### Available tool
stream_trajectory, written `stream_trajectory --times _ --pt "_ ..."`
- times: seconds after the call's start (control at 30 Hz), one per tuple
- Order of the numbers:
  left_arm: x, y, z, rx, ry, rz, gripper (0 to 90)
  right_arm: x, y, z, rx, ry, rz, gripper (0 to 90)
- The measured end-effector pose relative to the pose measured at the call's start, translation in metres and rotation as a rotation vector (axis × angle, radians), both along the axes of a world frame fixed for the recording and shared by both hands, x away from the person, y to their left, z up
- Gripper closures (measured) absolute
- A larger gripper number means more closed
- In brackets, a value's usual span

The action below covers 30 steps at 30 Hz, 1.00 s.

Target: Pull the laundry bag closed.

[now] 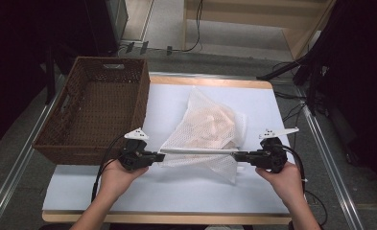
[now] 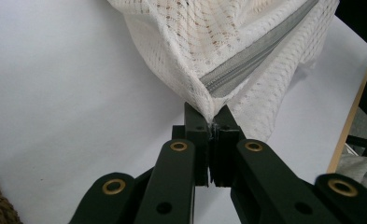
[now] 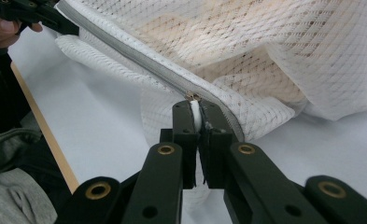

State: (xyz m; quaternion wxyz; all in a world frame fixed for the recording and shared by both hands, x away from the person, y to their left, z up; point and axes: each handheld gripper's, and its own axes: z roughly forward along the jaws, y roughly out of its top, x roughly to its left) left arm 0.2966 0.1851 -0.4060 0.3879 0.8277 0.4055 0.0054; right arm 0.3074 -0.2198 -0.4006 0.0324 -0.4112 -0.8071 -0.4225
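Here, nearest the person, the left hand-held gripper (image 1: 158, 156) is clamped on one end of a white mesh laundry bag (image 1: 207, 127), and the right hand-held gripper (image 1: 240, 155) is clamped on the other end, by the zip pull (a small white tab sits between its jaws). The grey zip (image 1: 198, 150) runs taut between them. The bag's body drapes onto the white table (image 1: 128, 191) beyond. Farther left stands a brown wicker basket (image 1: 143, 96).
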Motion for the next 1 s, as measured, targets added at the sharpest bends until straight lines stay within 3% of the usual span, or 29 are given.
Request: stream_trajectory --times 0.23,0.33,0.4,0.5,0.7,0.87,1.0 --pt "0.002 0.006 0.001 0.016 0.005 0.045 89.1 0.001 -0.001 -0.001 -0.022 0.009 -0.015 87.7" --pt "0.006 0.017 0.002 -0.008 0.021 0.076 89.1 0.005 -0.012 -0.004 -0.032 0.028 -0.061 87.7" --pt "0.005 0.014 0.002 -0.003 0.017 0.058 89.1 0.007 -0.018 -0.007 -0.010 0.044 -0.069 87.7" --pt "0.003 0.010 0.000 0.011 0.015 0.041 88.9 0.007 -0.016 -0.008 -0.055 0.029 -0.083 87.6" --pt "0.001 0.008 0.000 -0.001 0.012 0.026 88.7 0.008 -0.017 -0.008 -0.059 0.022 -0.090 87.4" --pt "-0.003 0.002 -0.003 0.007 0.018 -0.006 88.4 0.009 -0.021 -0.009 -0.062 0.026 -0.104 87.0" --pt "-0.002 0.002 -0.007 -0.014 0.042 -0.007 86.3 0.009 -0.021 -0.010 -0.061 0.016 -0.105 86.2"
